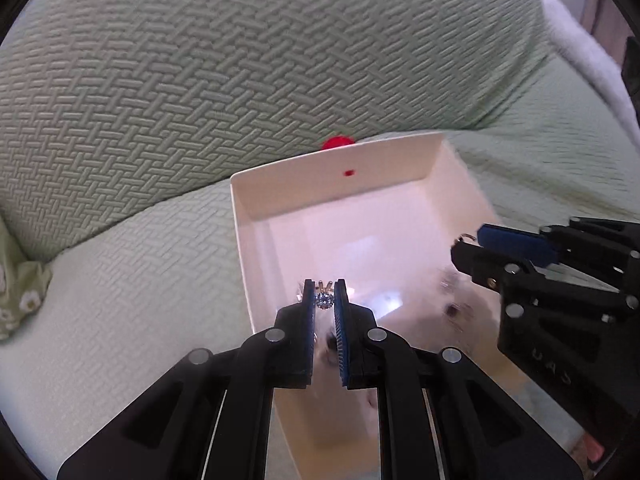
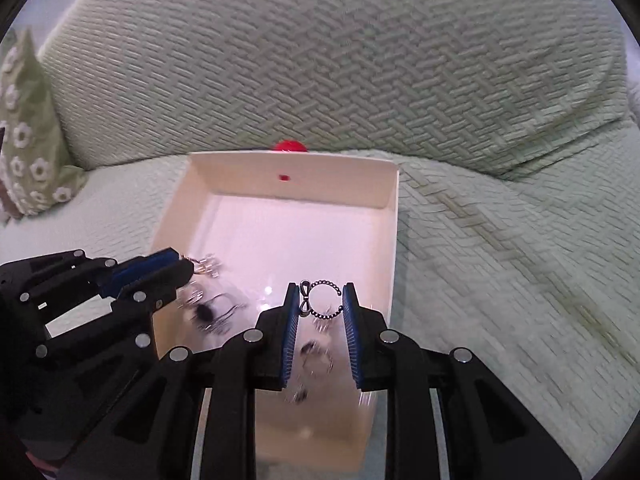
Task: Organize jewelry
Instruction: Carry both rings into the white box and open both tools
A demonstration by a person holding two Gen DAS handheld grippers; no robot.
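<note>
Currently, both grippers are positioned over an open white box (image 2: 394, 216) that rests on a pale green woven sofa cover (image 2: 500, 280). The left gripper (image 1: 324, 300) is closed on a sparkling ring (image 1: 324, 300), pinched between the tips of its blue pads (image 1: 310, 312) above the near-left part of the box (image 1: 240, 216). The right gripper (image 2: 321, 300) is closed on a beaded ring with a small bow (image 2: 325, 300), which spans the gap between its pads (image 2: 350, 320) above the near-right part of the box. Several further jewelry pieces (image 2: 212, 312) lie loose on the box floor; motion blur prevents identifying them individually. A small red mark (image 2: 284, 177) sits on the inner face of the far wall, and a red round object (image 2: 289, 146) shows just behind that wall. A green cushion with white flowers (image 2: 28, 132) leans at the left end of the sofa. In the left wrist view, the right gripper (image 1: 466, 246) enters from the right side.
</note>
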